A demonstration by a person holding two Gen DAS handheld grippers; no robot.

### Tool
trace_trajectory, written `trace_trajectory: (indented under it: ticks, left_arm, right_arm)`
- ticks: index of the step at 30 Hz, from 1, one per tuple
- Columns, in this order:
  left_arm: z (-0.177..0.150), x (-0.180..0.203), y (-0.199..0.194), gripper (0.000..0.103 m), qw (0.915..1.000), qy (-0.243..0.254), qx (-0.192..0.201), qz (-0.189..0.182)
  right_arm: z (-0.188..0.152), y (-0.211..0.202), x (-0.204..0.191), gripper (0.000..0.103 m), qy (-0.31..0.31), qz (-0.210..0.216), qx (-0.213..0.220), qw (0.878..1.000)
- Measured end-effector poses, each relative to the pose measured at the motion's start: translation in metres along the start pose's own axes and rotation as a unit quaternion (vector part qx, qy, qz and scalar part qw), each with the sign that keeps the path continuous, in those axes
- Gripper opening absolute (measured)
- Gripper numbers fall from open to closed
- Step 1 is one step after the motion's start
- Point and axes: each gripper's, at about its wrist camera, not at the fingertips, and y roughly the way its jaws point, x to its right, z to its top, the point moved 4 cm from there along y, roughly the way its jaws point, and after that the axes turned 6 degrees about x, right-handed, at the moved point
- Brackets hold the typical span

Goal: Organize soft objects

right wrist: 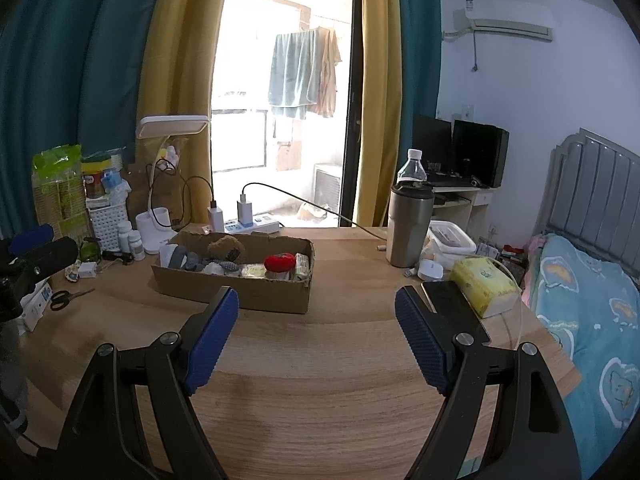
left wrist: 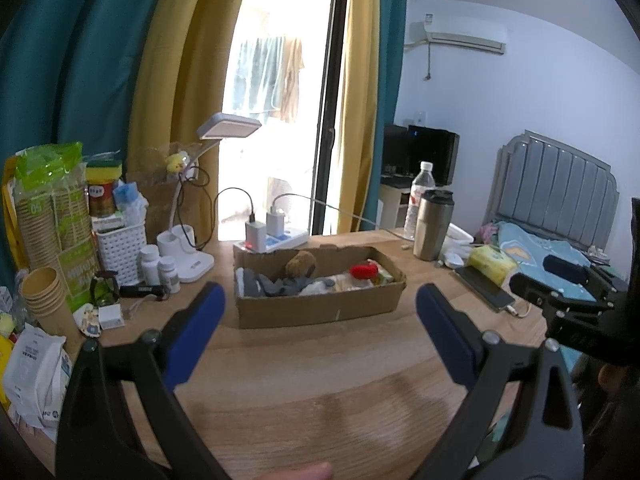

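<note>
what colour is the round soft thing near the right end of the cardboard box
Red. The round soft thing in the cardboard box shows best in the right wrist view.

Each hand-held gripper [right wrist: 316,312] has black arms, silver screws [right wrist: 169,338] and ribbed blue pads [right wrist: 424,344].

Glass door [right wrist: 280,92] blown bright, flanked by yellow and teal curtains [right wrist: 176,80]. White wall, air conditioner [right wrist: 506,26] high; grey headboard [right wrist: 596,184] right.

A lived-in bedroom: a wooden desk [right wrist: 320,380] stands beside a bed [right wrist: 592,304] with a padded headboard [right wrist: 600,196], curtains [right wrist: 80,92] frame a balcony door [right wrist: 288,100], an air conditioner [right wrist: 508,26] hangs above.
</note>
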Motion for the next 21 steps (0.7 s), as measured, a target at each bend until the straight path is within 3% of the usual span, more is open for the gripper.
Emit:
trace_trajectory:
  ticks: [21]
  left_arm:
    - [-0.0048,0.0023,0.0011,0.097,1.0000,-0.001,-0.006,-0.001]
  right_arm:
    - [0.0023,-0.0019,-0.0068,0.083,-0.002,0.013,-0.001,1.000]
